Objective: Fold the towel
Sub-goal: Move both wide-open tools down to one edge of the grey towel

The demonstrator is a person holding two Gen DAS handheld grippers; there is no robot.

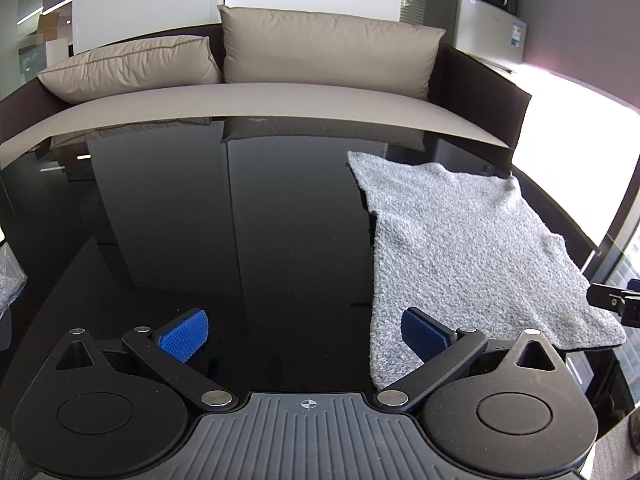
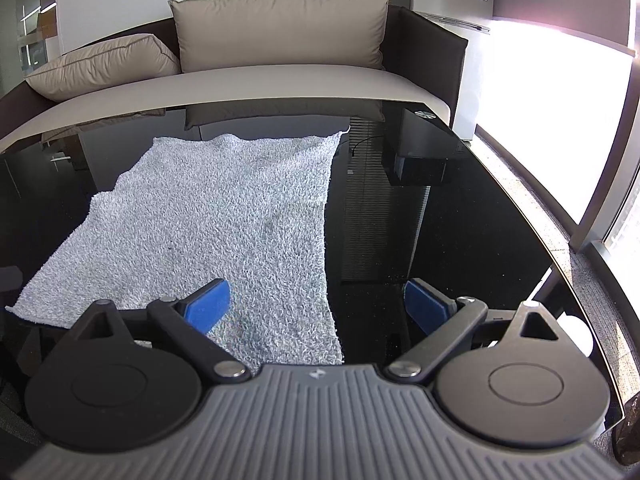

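Your left gripper [image 1: 304,334] hangs over the glossy black table [image 1: 240,220] with its jaws spread wide and nothing between them. The grey towel [image 1: 460,248] lies flat and unfolded to the right of this gripper; its near left edge runs just under the right blue pad [image 1: 420,334], though you cannot tell from this view whether the pad touches the cloth.

Your right gripper [image 2: 318,306] likewise stands released, gripping nothing. Here the towel [image 2: 224,216] spreads ahead and to the left: the left blue pad [image 2: 210,304] sits above the cloth near its right-hand near corner, while the right pad [image 2: 424,306] is over bare table [image 2: 460,220] beyond the towel's right edge.

A sofa [image 1: 280,96] with beige cushions [image 1: 328,50] stands behind the table. No container holding anything is visible on the tabletop.
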